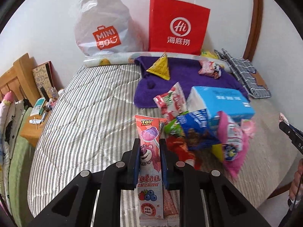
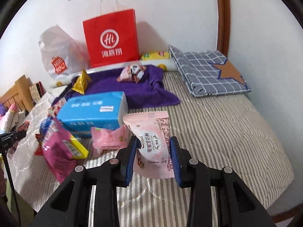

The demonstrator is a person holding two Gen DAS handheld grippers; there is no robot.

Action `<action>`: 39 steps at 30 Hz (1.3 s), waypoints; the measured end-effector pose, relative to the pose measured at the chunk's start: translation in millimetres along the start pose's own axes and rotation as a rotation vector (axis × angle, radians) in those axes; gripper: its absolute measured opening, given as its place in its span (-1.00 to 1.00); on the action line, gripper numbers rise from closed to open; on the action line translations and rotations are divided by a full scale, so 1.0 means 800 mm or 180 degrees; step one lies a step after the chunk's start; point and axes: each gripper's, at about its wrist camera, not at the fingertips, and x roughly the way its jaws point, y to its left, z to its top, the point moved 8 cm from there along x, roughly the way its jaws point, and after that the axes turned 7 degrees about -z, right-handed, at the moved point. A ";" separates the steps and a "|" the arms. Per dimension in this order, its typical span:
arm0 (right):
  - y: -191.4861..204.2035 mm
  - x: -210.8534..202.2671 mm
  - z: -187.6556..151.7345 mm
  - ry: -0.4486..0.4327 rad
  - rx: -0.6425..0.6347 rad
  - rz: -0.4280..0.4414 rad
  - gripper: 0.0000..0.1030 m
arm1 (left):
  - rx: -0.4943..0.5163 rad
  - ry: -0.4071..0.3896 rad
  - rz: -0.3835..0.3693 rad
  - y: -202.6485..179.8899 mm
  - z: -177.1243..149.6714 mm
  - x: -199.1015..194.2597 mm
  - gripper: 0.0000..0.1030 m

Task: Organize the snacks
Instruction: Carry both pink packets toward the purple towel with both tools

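Two grippers hang over the bed [image 2: 217, 117]: left gripper [image 1: 148, 152] clamps a lollipop packet [image 1: 149, 162], right gripper [image 2: 153, 152] pinches a pink wrapper [image 2: 151, 143] beside the tissue pack [image 2: 92, 111]. Pile wrappers blur.

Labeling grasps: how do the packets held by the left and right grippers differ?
The Lotso lollipop packet is long and narrow, and stands lengthwise between the left gripper fingers. The pink snowflake-crisp packet is shorter, wider and puffier, so the right gripper fingers sit further apart. The Lotso one shows cartoon art; the other mostly text. Both are pink, sealed and held above the striped bed.
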 end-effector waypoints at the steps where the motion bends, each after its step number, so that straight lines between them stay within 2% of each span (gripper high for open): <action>1: 0.000 -0.005 0.002 -0.0017 0.0007 0.0004 -0.33 | 0.0000 -0.0004 -0.0029 -0.004 0.000 -0.003 -0.65; 9: 0.012 -0.050 0.017 -0.0186 -0.0004 0.0076 -0.33 | 0.0049 -0.0079 -0.0158 -0.031 0.005 -0.029 -0.65; 16: 0.023 -0.071 0.025 -0.0272 -0.0059 0.0031 -0.33 | 0.0045 -0.0147 -0.0261 -0.047 0.016 -0.046 -0.65; 28: 0.040 -0.089 0.033 -0.0331 -0.0088 0.0095 -0.33 | 0.0084 -0.0248 -0.0312 -0.063 0.029 -0.063 -0.65; 39: 0.041 -0.089 0.048 -0.0364 -0.0040 0.0163 -0.33 | 0.0105 -0.0278 -0.0366 -0.076 0.040 -0.059 -0.65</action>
